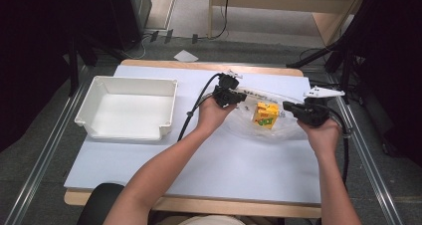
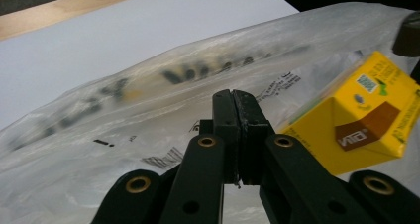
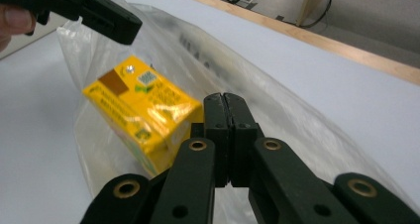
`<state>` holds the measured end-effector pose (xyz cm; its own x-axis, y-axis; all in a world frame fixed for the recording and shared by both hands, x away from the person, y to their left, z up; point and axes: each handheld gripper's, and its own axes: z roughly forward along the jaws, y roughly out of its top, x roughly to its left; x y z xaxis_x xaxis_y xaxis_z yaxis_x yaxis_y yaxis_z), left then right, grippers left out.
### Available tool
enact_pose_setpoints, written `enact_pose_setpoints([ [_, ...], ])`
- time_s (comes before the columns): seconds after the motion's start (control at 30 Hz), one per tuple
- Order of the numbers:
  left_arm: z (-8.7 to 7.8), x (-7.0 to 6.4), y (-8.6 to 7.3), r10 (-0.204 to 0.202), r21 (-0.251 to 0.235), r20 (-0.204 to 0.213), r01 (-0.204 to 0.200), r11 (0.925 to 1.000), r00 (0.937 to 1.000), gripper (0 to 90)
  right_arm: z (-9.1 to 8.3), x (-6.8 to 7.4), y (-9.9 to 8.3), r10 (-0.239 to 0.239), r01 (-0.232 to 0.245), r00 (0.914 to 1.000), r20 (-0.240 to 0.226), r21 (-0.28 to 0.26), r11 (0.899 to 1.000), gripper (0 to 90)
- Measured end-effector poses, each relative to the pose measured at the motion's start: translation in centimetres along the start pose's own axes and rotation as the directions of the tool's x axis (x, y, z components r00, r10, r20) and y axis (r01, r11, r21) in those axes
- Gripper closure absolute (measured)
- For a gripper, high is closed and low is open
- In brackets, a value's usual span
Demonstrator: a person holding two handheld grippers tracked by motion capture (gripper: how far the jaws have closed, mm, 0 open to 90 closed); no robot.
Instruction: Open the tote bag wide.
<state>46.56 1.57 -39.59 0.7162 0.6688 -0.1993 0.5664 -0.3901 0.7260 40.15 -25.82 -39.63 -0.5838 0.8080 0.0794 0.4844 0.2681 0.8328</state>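
Gripping the clear plastic bag (image 1: 259, 128) from both ends: left gripper (image 1: 238, 96) at its left edge, jaws pressed together on the film; right gripper (image 1: 289, 107) at its right edge, jaws likewise pinched tight on the plastic.

Spread under all of it, pale blue-grey rectangular table top (image 1: 149, 160) with a light wooden rim. Well to the left of the bag, on the same surface, empty white rectangular plastic bin (image 1: 99, 108), upright, apart from the bag and from both grippers.

Lying flat on the table between the two grippers, the bag itself, crumpled, with black printed lettering (image 2: 198, 73) along its far side. Inside the bag, near its middle, small yellow cardboard drink carton (image 1: 265, 115) with a brown patch and green markings, tilted on one edge, closer to the right gripper than to the bin, touched by neither gripper's jaws.
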Motion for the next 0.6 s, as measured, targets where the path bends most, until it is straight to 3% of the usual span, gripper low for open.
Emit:
enact_pose_setpoints([
  [0.13, 0.7, -0.6, -0.1, -0.014, 0.010, 0.014, 0.014, 0.9999, 0.9998, 90.0, 1.6, -0.5, 1.2, -0.017, 0.017, 0.9998, -0.007, 0.004, 1.000, 90.0],
  [0.27, 1.8, -0.7, -0.7, -0.030, 0.027, 0.023, 0.030, 0.9992, 0.9993, 90.0, 3.9, -1.5, 1.7, -0.002, 0.002, 0.9988, -0.049, 0.007, 1.000, 90.0],
  [0.37, 2.7, -0.8, -1.4, -0.041, 0.042, 0.021, 0.040, 0.9983, 0.9989, 90.0, 6.0, -2.2, 1.3, -0.004, 0.006, 0.9981, -0.061, 0.037, 0.999, 90.0],
  [0.4, 2.9, -0.8, -1.7, -0.044, 0.048, 0.024, 0.043, 0.9979, 0.9987, 89.7, 7.0, -2.6, 0.9, -0.013, 0.015, 0.9990, -0.043, 0.060, 0.998, 89.8],
  [0.6, 3.9, -0.8, -3.7, -0.066, 0.077, 0.031, 0.064, 0.9950, 0.9973, 89.2, 9.0, -3.1, 0.0, -0.017, 0.022, 0.9988, -0.047, 0.121, 0.992, 90.0],
])
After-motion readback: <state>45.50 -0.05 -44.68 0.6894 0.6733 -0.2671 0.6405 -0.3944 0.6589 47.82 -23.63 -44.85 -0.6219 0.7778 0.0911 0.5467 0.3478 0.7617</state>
